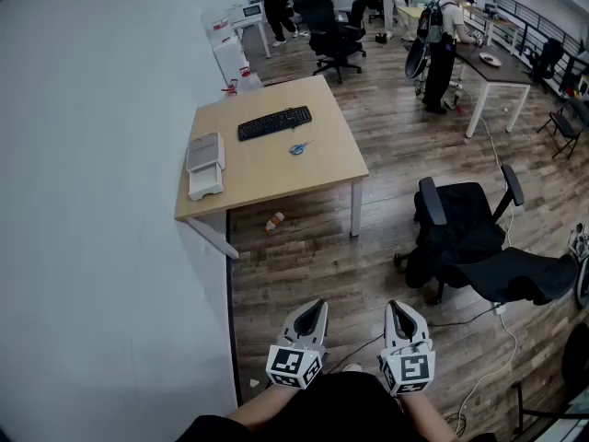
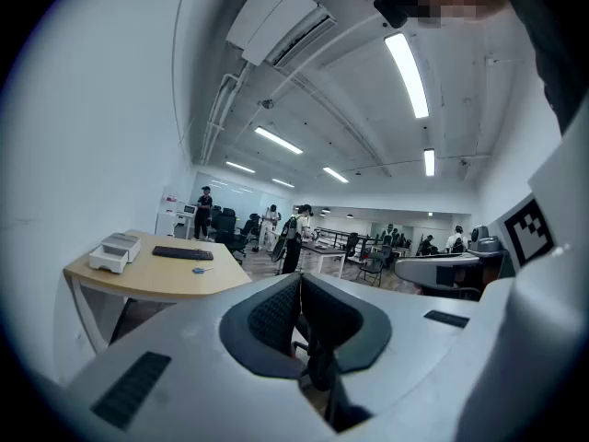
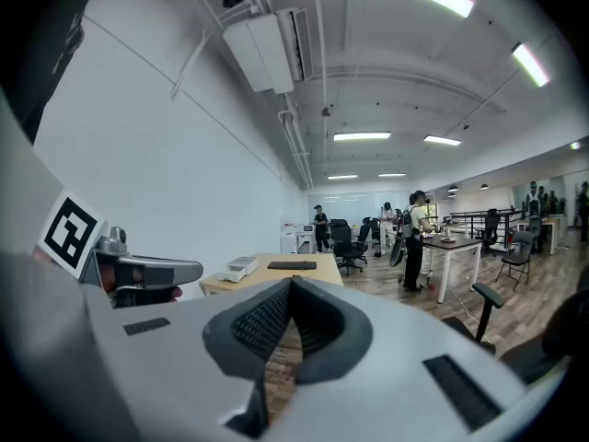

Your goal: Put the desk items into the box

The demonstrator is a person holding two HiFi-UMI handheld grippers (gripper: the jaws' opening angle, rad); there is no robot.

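The desk (image 1: pixel 276 168) stands well ahead of both grippers, its left side against the white wall (image 1: pixel 92 201), and everything the task concerns lies on it. It has a pale wood top and white legs. To its right, apart from it, stands a black chair (image 1: pixel 469 238) on the plank floor (image 1: pixel 313 256).

The left gripper (image 1: pixel 318 303) and the right gripper (image 1: pixel 395 305) hang side by side low in the head view, close to the person's body and above the floor, their tips pointing ahead. In each gripper view the dark ribbed pads meet at the tips with nothing between them, so both pairs of jaws are clenched and empty. The desk shows beyond the jaws in both gripper views, to the left of the closed tips.

The keyboard (image 1: pixel 274 122) is black and lies across the far half of the desk, near its middle. The box (image 1: pixel 204 166) sits at the desk's left edge beside the wall, nearer the front corner; it is white with a grey upper part, and the views do not settle whether that part is a lid. The scissors (image 1: pixel 299 147) have blue handles and lie just in front of the keyboard's right end, apart from it. A small red-and-white thing (image 1: pixel 274 221) lies on the floor under the desk's front edge; it is too small to identify.
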